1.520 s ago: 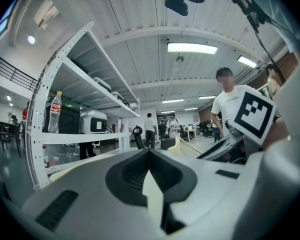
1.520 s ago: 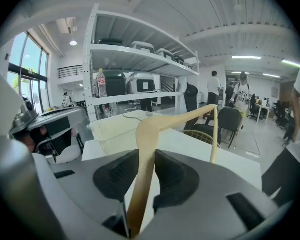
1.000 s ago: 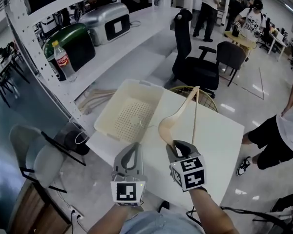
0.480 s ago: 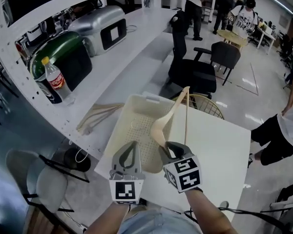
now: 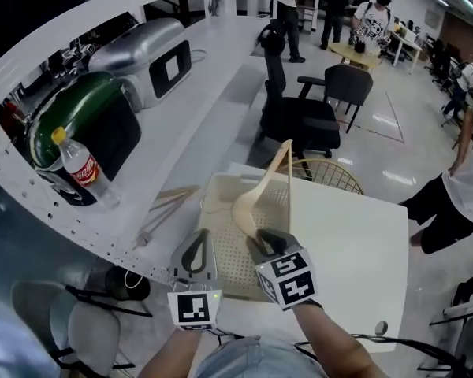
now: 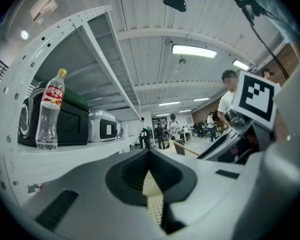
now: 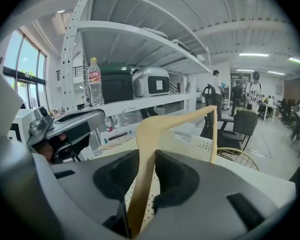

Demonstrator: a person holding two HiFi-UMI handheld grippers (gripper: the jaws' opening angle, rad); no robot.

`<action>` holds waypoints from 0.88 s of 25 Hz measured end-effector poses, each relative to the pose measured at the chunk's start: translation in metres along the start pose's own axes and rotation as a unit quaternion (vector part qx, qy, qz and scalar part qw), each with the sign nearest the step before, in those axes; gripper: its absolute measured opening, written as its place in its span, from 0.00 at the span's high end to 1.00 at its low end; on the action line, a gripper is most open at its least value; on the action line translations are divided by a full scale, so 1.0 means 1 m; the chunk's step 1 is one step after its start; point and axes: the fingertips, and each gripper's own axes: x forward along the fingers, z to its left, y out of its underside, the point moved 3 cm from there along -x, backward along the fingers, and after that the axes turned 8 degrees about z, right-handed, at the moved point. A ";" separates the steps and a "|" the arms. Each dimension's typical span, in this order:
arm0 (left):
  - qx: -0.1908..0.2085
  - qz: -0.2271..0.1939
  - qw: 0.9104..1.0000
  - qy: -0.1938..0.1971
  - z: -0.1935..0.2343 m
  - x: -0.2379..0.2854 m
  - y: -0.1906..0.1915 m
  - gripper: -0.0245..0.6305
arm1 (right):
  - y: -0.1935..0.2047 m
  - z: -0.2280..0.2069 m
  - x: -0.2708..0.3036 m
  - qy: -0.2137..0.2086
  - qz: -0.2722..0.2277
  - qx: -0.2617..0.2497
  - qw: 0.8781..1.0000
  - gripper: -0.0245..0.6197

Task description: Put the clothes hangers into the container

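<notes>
Okay so the right gripper [image 5: 262,241] is clamped on one end of a wooden hanger [image 5: 259,201], and the rest of it sticks up and away from the jaws. From the head view it looks to be hanging over the perforated cream container [image 5: 230,254], which sits on the near left corner of the white table [image 5: 355,242]. The left gripper [image 5: 195,246] is just beside it with its jaws pinched together on nothing, also over the container's near side.

Stuff I'd worry about from here:

- It's a long lever held by one tip. Any quick swing and the hanger could pivot in the pads or slip out early.
- The far end reaches about to the container's far rim. Let go with it standing this high and it could tip over that rim onto the table, or off it toward the gold wire basket [image 5: 331,176] behind.
- Lowering it at this tilt, the bottom bar might snag the rim and lever the container around. Being near the table's corner, it may not take much of a shove.
- The two grippers are close together, so the free one could get clipped.

More hangers [image 5: 167,205] are lying on the shelf ledge to the left, so there's work left. I can't make out the hook on the held one.
</notes>
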 end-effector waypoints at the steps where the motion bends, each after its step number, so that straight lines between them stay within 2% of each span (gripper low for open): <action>1: -0.001 0.001 1.000 0.000 0.005 0.003 0.001 0.94 | -0.003 0.001 0.005 0.001 0.001 0.001 1.000 0.80; 7: -0.024 0.016 1.000 0.006 0.024 0.020 0.011 0.94 | -0.011 0.001 0.034 0.003 0.014 0.011 1.000 0.80; 11: -0.022 0.019 0.999 0.014 0.032 0.032 0.022 0.94 | -0.009 0.000 0.053 0.005 0.028 0.018 0.999 0.80; 18: -0.019 0.010 1.000 0.023 0.044 0.046 0.021 0.94 | 0.007 0.000 0.084 0.013 0.060 0.024 0.998 0.80; 22: -0.037 0.019 0.999 0.031 0.044 0.049 0.021 0.94 | 0.019 0.001 0.096 0.018 0.074 0.021 0.997 0.80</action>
